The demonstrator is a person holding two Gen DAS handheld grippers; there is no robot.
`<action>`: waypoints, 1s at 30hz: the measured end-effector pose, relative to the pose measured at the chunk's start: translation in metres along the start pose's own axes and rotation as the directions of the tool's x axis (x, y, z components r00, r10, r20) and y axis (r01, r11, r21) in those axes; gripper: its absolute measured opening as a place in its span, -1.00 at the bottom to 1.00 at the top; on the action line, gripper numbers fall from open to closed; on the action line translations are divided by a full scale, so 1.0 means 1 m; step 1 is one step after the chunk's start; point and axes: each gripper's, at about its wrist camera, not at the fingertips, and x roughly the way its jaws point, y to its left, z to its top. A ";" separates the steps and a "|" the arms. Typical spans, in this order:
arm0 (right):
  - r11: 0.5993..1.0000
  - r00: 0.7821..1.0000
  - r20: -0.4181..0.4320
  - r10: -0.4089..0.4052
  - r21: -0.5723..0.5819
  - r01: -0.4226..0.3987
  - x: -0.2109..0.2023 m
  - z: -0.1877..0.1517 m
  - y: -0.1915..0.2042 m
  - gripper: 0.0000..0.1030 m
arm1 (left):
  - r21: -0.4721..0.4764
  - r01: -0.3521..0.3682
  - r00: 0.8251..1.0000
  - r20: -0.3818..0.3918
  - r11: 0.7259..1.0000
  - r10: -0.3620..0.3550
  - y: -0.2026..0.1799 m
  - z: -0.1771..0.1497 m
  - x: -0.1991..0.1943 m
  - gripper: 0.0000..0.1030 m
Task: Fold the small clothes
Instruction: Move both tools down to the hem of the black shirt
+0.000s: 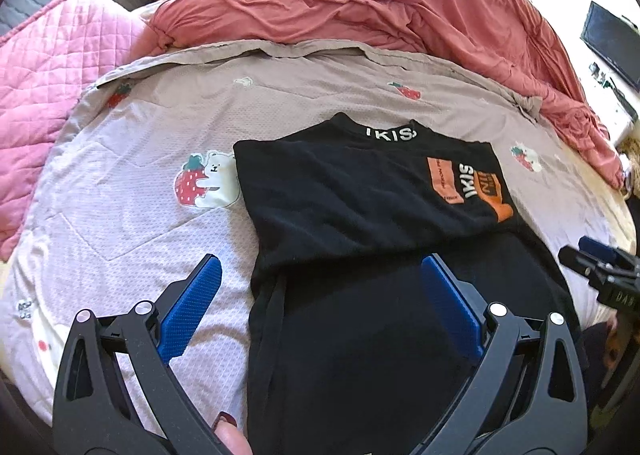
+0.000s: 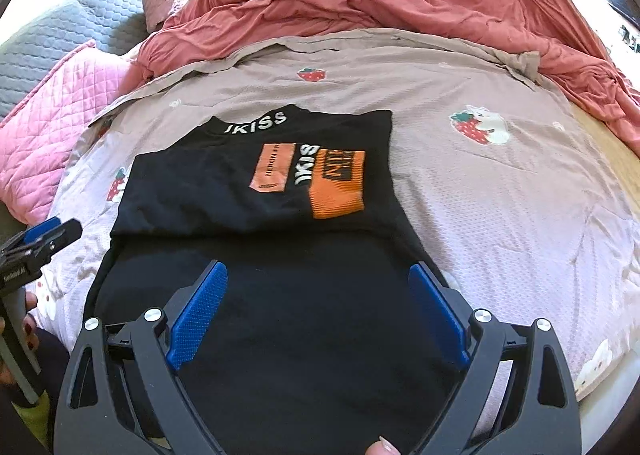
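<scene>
Left wrist view: the left tongs (image 1: 320,275) are seen spread wide with nothing between the blue pads, one pad over the bedsheet (image 1: 132,239) at 7 o'clock and the other over the lower part of the black shirt (image 1: 352,207). In the right wrist view the right tongs (image 2: 318,281) are likewise spread wide and empty, both pads hanging above the shirt's lower half. The shirt is laid flat at the centre of the bed, its neck toward 12 o'clock and its hem toward 6 o'clock, with the sides apparently already turned in over the body. A red quilt (image 1: 360,3) is heaped beyond it at 12 o'clock, and a pink quilted blanket (image 1: 52,67) lies at 9 o'clock.

Judged from this layout, the hem would be taken next and carried up toward the neck. If only the top layer were pinched, the folded-in sides could be dragged open. If the 2 tongs were lifted unevenly, a skewed crease would be produced. The thin sheet could also be caught with the cloth and pulled up.

On the neck band, white letters are read as "JKISS", the first letter uncertain. On the chest, "KISS" is printed sideways between 2 orange patches; the small text on the patches cannot be read reliably.
</scene>
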 end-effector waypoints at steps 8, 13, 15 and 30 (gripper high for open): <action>0.999 1.000 0.011 -0.002 0.032 0.002 -0.010 -0.006 -0.017 0.78 | 0.015 -0.021 1.000 -0.019 1.000 0.022 -0.004 -0.014 -0.006 0.81; 0.999 1.000 0.011 -0.003 0.043 0.002 -0.017 -0.012 -0.028 0.78 | 0.003 -0.041 0.998 -0.036 0.999 0.041 0.000 -0.024 -0.010 0.82; 0.999 1.000 0.009 -0.002 0.048 0.002 -0.019 -0.014 -0.031 0.78 | -0.006 -0.045 0.998 -0.042 0.999 0.045 0.004 -0.027 -0.012 0.81; 0.996 0.997 -0.080 -0.016 0.089 0.023 -0.021 -0.036 -0.058 0.78 | -0.150 -0.060 0.985 -0.171 0.987 0.034 0.047 -0.070 -0.021 0.81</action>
